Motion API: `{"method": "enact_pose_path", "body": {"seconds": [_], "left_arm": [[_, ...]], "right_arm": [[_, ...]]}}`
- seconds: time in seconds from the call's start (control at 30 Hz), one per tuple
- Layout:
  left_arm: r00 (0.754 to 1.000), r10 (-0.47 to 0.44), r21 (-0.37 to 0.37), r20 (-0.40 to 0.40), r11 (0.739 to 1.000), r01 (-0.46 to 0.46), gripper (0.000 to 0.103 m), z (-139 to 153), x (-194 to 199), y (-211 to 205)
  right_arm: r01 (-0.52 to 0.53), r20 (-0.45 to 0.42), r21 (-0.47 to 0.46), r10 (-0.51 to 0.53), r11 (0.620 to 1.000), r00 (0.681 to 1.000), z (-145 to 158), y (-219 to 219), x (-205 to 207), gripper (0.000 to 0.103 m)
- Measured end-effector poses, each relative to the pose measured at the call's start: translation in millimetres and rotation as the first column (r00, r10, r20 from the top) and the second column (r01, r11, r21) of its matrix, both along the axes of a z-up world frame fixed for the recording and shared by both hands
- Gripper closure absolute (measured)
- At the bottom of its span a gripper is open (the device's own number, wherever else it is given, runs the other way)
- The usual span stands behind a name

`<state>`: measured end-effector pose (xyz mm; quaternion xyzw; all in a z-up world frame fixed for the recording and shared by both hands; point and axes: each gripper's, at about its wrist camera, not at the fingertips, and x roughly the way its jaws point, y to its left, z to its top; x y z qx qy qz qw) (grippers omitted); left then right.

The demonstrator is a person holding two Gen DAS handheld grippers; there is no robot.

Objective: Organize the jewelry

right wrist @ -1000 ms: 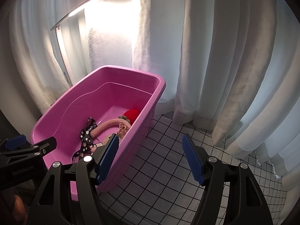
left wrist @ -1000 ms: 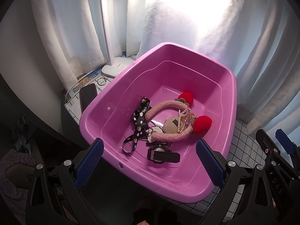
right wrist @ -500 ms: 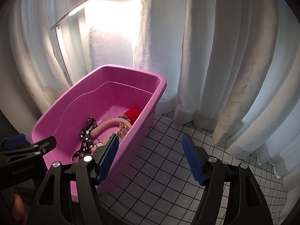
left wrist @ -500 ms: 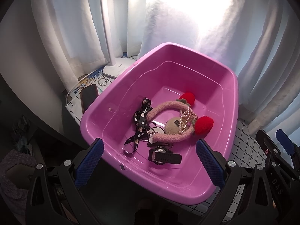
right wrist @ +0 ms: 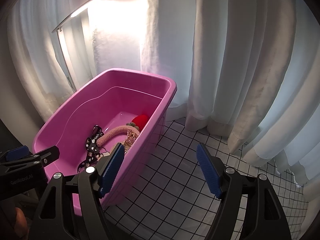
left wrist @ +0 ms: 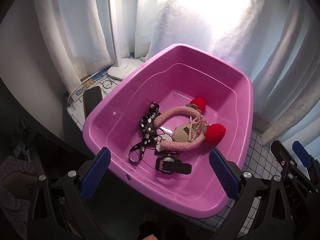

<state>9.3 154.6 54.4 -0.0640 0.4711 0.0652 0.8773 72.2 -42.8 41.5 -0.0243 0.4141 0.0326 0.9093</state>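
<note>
1. A pink plastic tub (left wrist: pixel 245 120) stands on a worktop (right wrist: pixel 180 170) covered with a white cloth with a black grid.
2. All the jewelry lies together on the bottom of the tub, at its near end.
3. A fluffy pink headband (left wrist: pixel 176 116) with two red pompoms (left wrist: pixel 215 133) lies flat there, its open side toward the gripper.
4. A pearl chain (left wrist: pixel 195 128) is draped over the headband, just beside the nearer pompom, and also rests on a round beige plush piece (left wrist: pixel 180 134) inside the arc.
5. A black lanyard (left wrist: pixel 147 132) with white flowers lies to the left, touching the headband end.
6. A black wristwatch (left wrist: pixel 172 165) lies closest to the near wall of the tub.
7. The left gripper (left wrist: pixel 159 170) hangs above the near rim of the tub; its fingers (left wrist: pixel 96 172) are spread wide and hold nothing.
8. The right gripper (right wrist: pixel 160 170) is over the tub's right wall and the cloth; its fingers have just been opening, and nothing is between them.
9. Behind the tub is a white desk lamp (left wrist: pixel 124 70), switched on, and white curtains (right wrist: pixel 240 60).
10. Left of the tub lie a dark phone (left wrist: pixel 92 101) and a ring (left wrist: pixel 107 84) on a printed paper.
</note>
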Motion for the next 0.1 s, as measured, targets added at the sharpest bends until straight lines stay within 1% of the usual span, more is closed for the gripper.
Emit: {"method": "enact_pose_path", "body": {"seconds": [0.1], "left_arm": [[1.0,-0.001,-0.003,-0.003,1.0,0.001,0.006,-0.4,0.7,-0.5]], "right_arm": [[0.002,0.003,-0.004,-0.002,1.0,1.0,0.4,0.4,-0.6,0.032]]}}
